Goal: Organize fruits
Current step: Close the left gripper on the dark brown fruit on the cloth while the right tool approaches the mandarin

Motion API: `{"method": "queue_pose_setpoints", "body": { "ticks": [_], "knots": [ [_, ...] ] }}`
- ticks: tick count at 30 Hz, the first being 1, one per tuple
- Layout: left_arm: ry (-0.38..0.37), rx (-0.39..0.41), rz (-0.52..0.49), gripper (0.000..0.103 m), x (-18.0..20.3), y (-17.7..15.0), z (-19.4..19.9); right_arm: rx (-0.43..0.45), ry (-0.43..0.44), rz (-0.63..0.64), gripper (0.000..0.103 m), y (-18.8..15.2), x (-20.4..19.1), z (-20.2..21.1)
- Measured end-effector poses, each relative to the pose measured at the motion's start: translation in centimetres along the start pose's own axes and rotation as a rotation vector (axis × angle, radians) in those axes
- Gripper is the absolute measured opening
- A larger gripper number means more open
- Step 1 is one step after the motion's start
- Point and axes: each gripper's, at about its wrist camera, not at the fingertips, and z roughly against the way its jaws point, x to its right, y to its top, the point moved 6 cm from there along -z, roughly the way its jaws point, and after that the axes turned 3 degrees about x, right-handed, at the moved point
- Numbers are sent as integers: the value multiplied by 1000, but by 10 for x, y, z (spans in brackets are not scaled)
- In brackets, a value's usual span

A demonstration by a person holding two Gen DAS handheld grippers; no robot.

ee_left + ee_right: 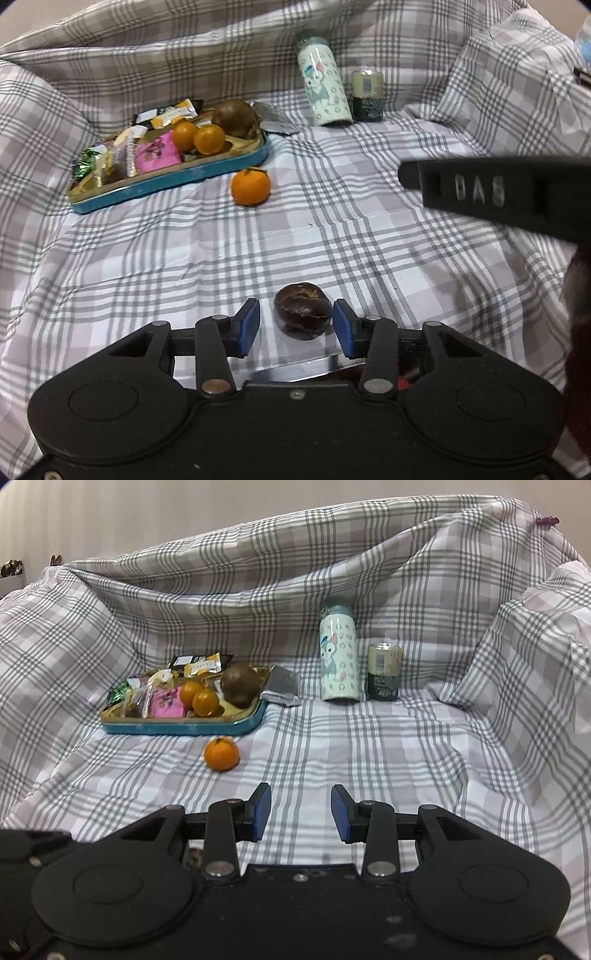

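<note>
Our left tongs [296, 326] straddle, released, a dark brown wrinkled round fruit [303, 310] (on plaid cloth [332, 221]); right tongs [301, 812] gape empty.

The only legible lettering is "DAS", raised in pale capitals on the black gripper body [480, 190] reaching in from the right of the left wrist view. Print on the can [384, 672], the bottle [340, 657] and the snack wrappers [162, 118] is too blurred to read.
</note>
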Motion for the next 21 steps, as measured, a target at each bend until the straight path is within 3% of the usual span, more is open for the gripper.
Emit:
{"method": "queue_pose_setpoints", "body": {
  "ticks": [6,10,17,21],
  "knots": [
    [13,-41,0,57,-1,-3,-19,-20,-4,-7,38,1,2,-14],
    [9,-28,37,57,-10,0,-20,-43,-4,-3,38,-2,1,-22],
    [65,-8,93,57,-48,3,-19,-67,1,28,38,-4,-10,-36],
    [43,-20,138,57,-69,-5,-20,-84,12,42,38,-3,-20,-48]
  ]
}}
